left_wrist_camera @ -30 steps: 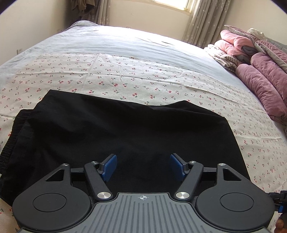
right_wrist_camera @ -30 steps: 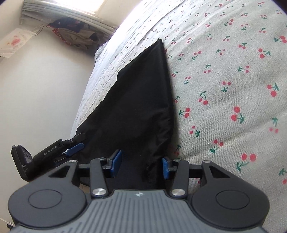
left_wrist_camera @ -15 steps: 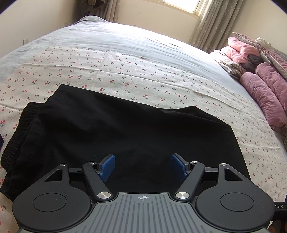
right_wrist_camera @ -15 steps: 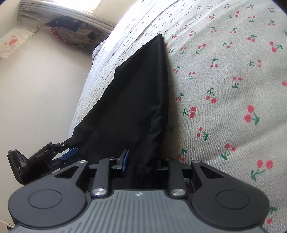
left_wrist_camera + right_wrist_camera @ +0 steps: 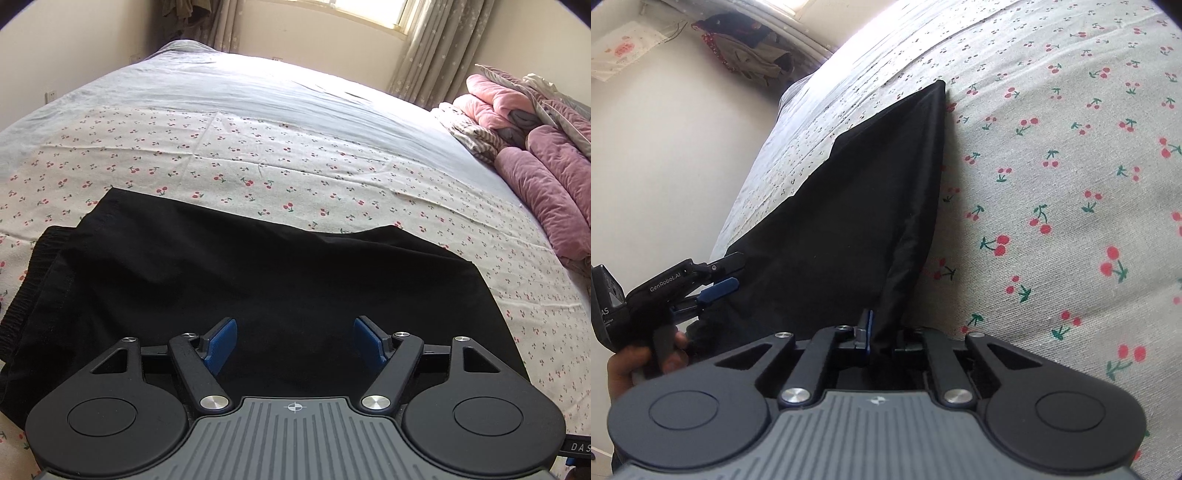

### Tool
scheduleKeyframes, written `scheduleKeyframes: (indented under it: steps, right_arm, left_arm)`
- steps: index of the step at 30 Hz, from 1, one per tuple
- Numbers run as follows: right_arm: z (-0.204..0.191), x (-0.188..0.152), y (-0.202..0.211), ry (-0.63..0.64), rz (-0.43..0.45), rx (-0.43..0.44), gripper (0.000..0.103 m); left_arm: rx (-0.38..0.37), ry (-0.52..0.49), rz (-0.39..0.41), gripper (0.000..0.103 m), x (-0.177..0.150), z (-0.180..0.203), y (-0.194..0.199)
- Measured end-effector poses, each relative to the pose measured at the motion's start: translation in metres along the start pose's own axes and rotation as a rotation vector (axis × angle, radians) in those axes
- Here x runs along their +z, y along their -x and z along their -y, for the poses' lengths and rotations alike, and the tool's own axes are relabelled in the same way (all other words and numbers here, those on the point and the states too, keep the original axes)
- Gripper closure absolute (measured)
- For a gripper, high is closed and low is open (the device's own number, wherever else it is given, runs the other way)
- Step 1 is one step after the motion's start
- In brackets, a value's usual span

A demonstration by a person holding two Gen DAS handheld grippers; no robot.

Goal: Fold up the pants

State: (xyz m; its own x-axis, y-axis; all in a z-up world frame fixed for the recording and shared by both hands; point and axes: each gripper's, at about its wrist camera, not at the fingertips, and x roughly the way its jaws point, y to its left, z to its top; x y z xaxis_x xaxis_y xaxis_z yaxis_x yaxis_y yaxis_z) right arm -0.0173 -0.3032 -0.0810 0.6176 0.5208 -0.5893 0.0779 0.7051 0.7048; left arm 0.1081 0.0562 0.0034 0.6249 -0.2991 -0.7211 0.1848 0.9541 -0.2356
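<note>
Right gripper (image 5: 882,334): jaws clamped tight on the near edge of the black pants (image 5: 857,206), cloth pinched between the blue pads and pulled up into a taut ridge that runs away from the grip toward the far corner. Left gripper (image 5: 294,341): jaws wide apart, blue pads (image 5: 221,341) clear of each other, poised over the pants (image 5: 258,288) with only flat fabric in the gap, nothing gripped; whether the pad tips touch the cloth cannot be told. From the right wrist view the left gripper (image 5: 729,273) shows at the pants' left edge, jaws apart, a hand (image 5: 631,365) on its grip. Pants lie spread across the near part of the bed (image 5: 295,162), ribbed waistband (image 5: 26,295) bunched at the left end, the far edge lying fairly straight with one small dip. Bed sheet is pale with a red cherry print (image 5: 1052,221), lightly creased; beyond it a plain grey-blue cover (image 5: 258,92). At the right side of the bed, a heap of pink and mauve bedding (image 5: 535,147) with a striped piece under it. Room: cream walls, window (image 5: 369,14) with strong daylight, patterned curtains (image 5: 432,48), clothes hanging in the far left corner (image 5: 184,14), wall socket (image 5: 51,96) low at the left.
</note>
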Motion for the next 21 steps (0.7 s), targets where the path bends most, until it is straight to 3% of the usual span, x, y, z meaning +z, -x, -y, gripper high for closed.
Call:
scheduleKeyframes:
  steps: [4,6,8,15,16,21]
  right_arm:
    - [-0.003,-0.003,0.015,0.001,0.021,0.042,0.103]
    - [0.004,-0.003,0.016,-0.038,0.022,0.063,0.103]
    - [0.010,-0.003,0.015,-0.081,0.008,0.061,0.097]
    - [0.026,-0.014,0.018,-0.195,-0.013,0.110,0.098]
    - [0.025,-0.016,0.019,-0.191,-0.010,0.105,0.103]
    - [-0.005,-0.023,0.024,-0.019,0.058,0.007,0.103]
  left_arm:
    - [0.024,0.022,-0.011,0.029,-0.001,-0.006,-0.006]
    - [0.042,0.011,-0.023,0.029,-0.004,-0.005,-0.012]
    - [0.058,-0.001,-0.033,0.029,-0.007,-0.002,-0.016]
    - [0.076,-0.024,-0.039,0.029,-0.011,0.009,-0.021]
    - [0.076,-0.025,-0.043,0.029,-0.011,0.011,-0.022]
    - [0.057,-0.024,-0.049,0.029,-0.007,0.037,-0.027]
